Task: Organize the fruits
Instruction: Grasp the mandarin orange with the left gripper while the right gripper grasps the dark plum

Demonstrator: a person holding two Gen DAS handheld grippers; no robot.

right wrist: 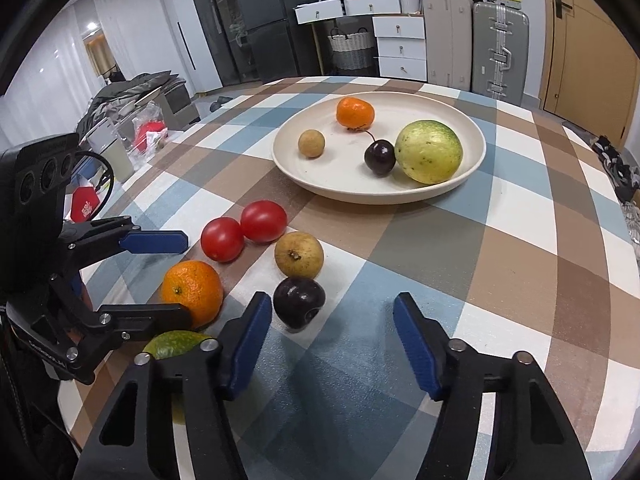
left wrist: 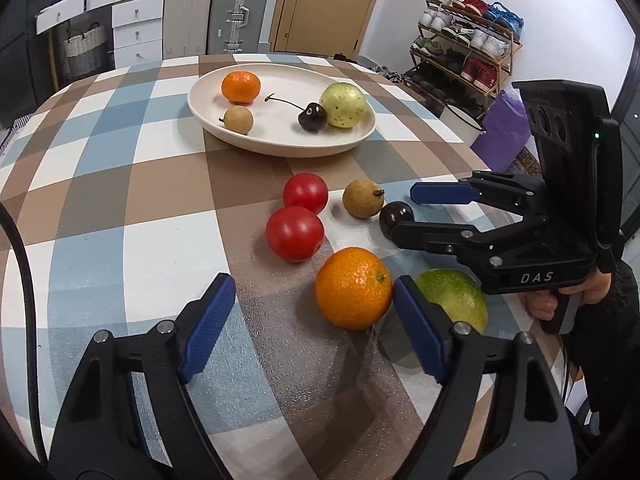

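A cream plate (left wrist: 280,146) (right wrist: 476,148) at the back holds a tangerine (left wrist: 241,87), a longan (left wrist: 238,119), a dark cherry (left wrist: 312,117) and a green guava (left wrist: 343,104). On the checked tablecloth lie two tomatoes (left wrist: 295,233) (left wrist: 305,193), a longan (left wrist: 363,199), a dark cherry (left wrist: 394,216) (right wrist: 299,302), a tangerine (left wrist: 353,287) (right wrist: 193,293) and a green guava (left wrist: 456,296). My left gripper (left wrist: 314,312) is open, with the tangerine by its right finger. My right gripper (right wrist: 332,334) is open around empty cloth, with the cherry just ahead of its left finger.
The table's right edge (left wrist: 476,152) drops to a shoe rack (left wrist: 464,48) and a purple bag (left wrist: 506,128). Suitcases, drawers and a door stand behind the table. Clutter lies on the floor beyond the left edge in the right wrist view (right wrist: 132,136).
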